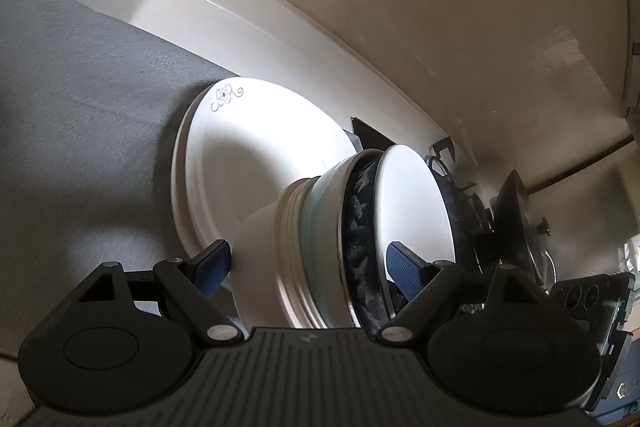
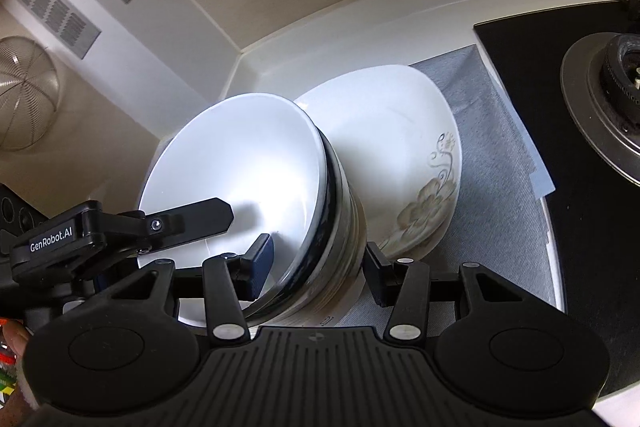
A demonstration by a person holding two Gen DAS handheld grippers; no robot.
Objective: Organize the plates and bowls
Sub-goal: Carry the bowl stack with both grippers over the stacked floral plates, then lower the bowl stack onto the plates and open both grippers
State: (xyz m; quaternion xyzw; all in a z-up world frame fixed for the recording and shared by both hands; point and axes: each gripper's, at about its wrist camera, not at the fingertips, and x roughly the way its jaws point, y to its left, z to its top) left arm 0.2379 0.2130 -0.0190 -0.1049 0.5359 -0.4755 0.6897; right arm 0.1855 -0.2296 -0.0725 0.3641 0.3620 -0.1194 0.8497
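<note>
Bowls (image 1: pixel 340 243), nested above the plates (image 1: pixel 256 147), are straddled by both wide-spread grippers (image 1: pixel 308 265) (image 2: pixel 318 267); contact cannot be told; fingers are best closed evenly.

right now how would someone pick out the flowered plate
Find the grey mat beside the black stovetop. The flowered plate lies there under the stacked bowls; only it carries a trailing flower print on its rim.

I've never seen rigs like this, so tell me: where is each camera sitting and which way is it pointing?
Left wrist: rides the left gripper, facing along its fingers at the bowl stack on white plates.
Right wrist: rides the right gripper, facing the same bowl stack; the other gripper's finger shows.
Shared: bowls, plates, grey mat, stove.
</note>
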